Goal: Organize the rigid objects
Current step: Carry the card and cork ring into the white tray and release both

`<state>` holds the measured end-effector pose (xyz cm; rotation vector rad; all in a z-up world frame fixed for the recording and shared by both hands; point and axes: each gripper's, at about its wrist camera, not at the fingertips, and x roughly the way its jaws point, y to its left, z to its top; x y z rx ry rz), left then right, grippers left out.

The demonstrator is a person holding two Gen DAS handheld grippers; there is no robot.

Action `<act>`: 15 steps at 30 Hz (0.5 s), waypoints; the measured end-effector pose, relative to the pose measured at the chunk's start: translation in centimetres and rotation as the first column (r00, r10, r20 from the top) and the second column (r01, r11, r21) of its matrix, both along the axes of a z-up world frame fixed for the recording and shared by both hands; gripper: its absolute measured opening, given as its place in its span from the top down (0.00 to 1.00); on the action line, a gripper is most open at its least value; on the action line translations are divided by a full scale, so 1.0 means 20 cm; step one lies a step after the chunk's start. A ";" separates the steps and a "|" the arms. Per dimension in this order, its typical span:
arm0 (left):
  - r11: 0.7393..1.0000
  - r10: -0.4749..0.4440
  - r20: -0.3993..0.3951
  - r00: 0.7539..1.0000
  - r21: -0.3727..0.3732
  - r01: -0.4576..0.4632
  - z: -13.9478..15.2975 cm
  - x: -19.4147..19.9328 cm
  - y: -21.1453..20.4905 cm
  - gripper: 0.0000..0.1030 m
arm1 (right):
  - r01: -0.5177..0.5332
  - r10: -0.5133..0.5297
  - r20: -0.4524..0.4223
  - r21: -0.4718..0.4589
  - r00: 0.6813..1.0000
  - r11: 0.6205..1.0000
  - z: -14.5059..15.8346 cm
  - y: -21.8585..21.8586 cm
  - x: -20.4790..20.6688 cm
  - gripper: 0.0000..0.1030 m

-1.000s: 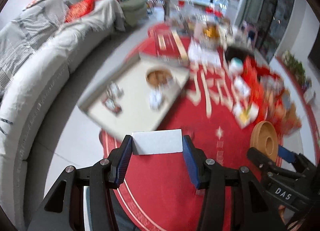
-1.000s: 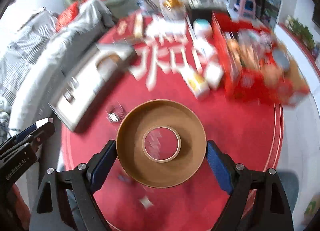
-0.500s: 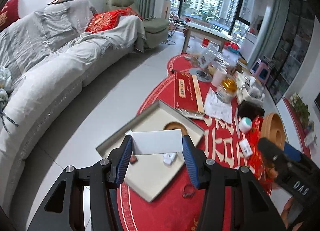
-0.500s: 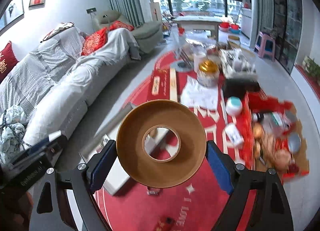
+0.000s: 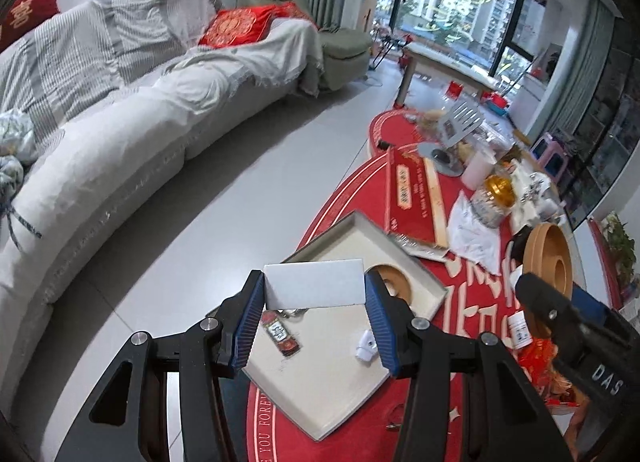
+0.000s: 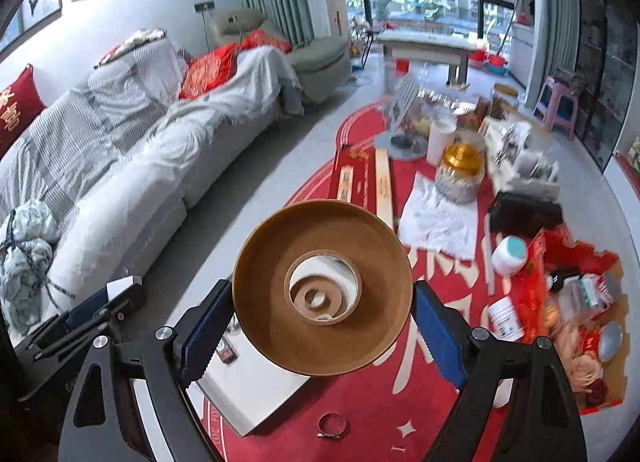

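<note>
Left gripper (image 5: pixel 316 320) clamped on white card (image 5: pixel 315 283), long edge crosswise between pads. Right gripper (image 6: pixel 322 336) squeezing big tape roll (image 6: pixel 322 288) by rim. Tray (image 5: pixel 416 274) sits straight below and ahead of your left gripper, closer than right; drop card first, I'd guess.

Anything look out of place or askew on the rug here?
Yes. A small metal ring lies loose on the red rug, outside the shallow tray. A second tape roll and small items already sit in the tray. Red packaging at right looks torn and jumbled.
</note>
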<state>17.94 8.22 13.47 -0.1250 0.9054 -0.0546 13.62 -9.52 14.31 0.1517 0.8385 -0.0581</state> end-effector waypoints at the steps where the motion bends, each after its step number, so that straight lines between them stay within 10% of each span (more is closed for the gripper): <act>1: 1.000 0.004 -0.012 1.000 0.004 -0.004 -0.03 0.01 0.00 0.48 | -0.001 0.001 -0.010 0.001 1.000 1.000 -0.02 0.00 0.01 0.14; 15: 0.998 0.024 -0.086 0.996 0.067 -0.018 -0.22 0.07 -0.03 0.48 | -0.011 0.015 -0.097 0.041 0.995 0.999 -0.25 0.02 0.09 0.14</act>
